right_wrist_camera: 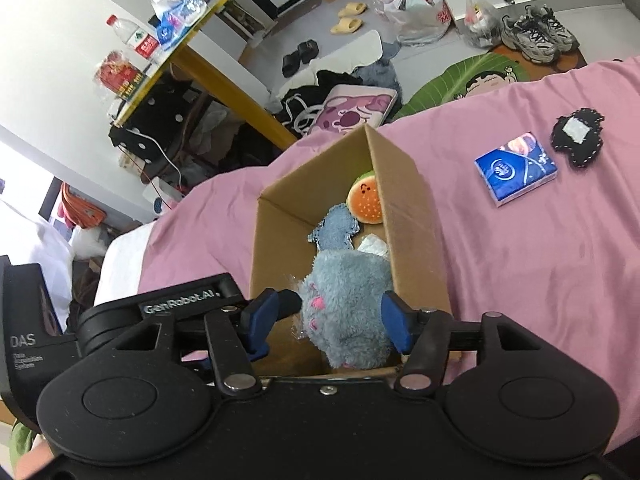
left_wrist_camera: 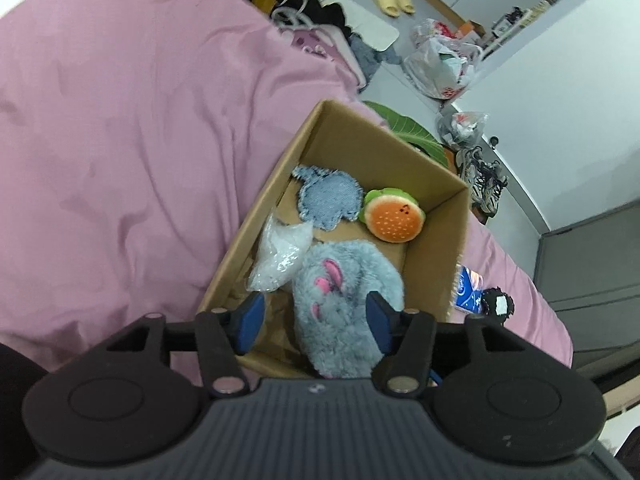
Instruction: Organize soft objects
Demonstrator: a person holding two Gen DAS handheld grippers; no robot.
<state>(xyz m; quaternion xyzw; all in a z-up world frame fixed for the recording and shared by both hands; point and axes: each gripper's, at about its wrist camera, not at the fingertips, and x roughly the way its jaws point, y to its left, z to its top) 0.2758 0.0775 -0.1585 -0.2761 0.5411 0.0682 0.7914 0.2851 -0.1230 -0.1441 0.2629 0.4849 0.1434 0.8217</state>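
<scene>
The left gripper [left_wrist_camera: 316, 318] and the right gripper [right_wrist_camera: 328, 316] both hang over an open brown cardboard box [left_wrist_camera: 440, 184], each with its blue pads spread apart and clamping nothing, the fluffy grey-blue plush toy with pink markings [left_wrist_camera: 344, 292] lying loose in the box's near end between the pads. Deeper in the box lie a crinkled clear plastic bag [left_wrist_camera: 282, 256], a frayed blue denim patch [left_wrist_camera: 326, 196] and a small orange-and-green burger-shaped plush [left_wrist_camera: 394, 216]. The box sits on a pink bedsheet [right_wrist_camera: 540, 264], where a blue tissue pack [right_wrist_camera: 516, 168] and a black fuzzy patch with a white label [right_wrist_camera: 576, 138] rest near each other, well apart from the box.
</scene>
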